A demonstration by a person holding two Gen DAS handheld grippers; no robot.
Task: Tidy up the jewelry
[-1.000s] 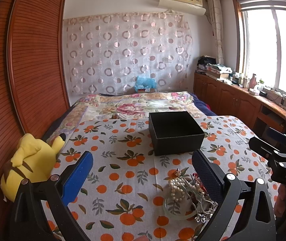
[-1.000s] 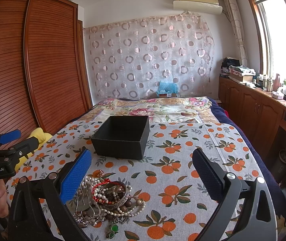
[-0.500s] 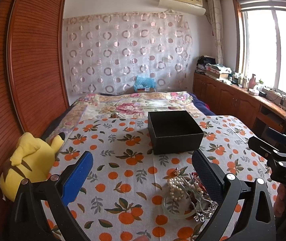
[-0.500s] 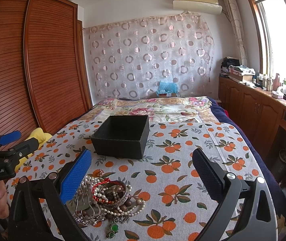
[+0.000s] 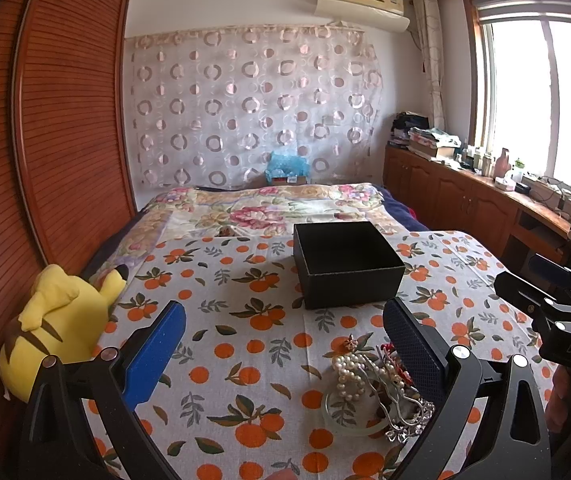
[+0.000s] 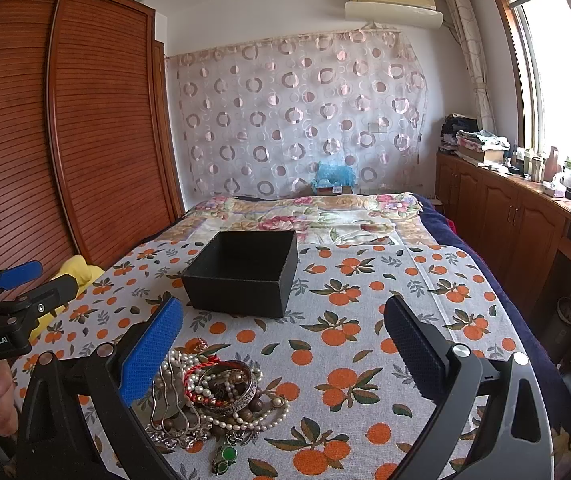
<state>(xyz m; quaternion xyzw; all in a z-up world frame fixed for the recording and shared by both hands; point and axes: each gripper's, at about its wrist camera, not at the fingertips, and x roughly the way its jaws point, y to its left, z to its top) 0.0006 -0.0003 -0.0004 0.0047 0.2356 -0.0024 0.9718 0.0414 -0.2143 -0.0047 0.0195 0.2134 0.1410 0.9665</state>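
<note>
Tangled jewelry heap (image 6: 213, 396), pearls, red cord, silver bangle, green pendant

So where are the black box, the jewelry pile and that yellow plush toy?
black box (image 6: 241, 294): right wrist view, on its front wall.
jewelry pile (image 6: 221, 396): right wrist view, on the bangles in the middle.
plush toy (image 5: 55, 320): left wrist view, on its yellow body.

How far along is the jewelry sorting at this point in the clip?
Nothing looks done: the black box shows no jewelry in the part of its interior that is visible. Nothing is in hand either: the left tongs and the right tongs are both open and hold nothing, above the orange-print cloth. All the work is left: the jewelry pile lies tangled on the cloth in front of the box.
</note>
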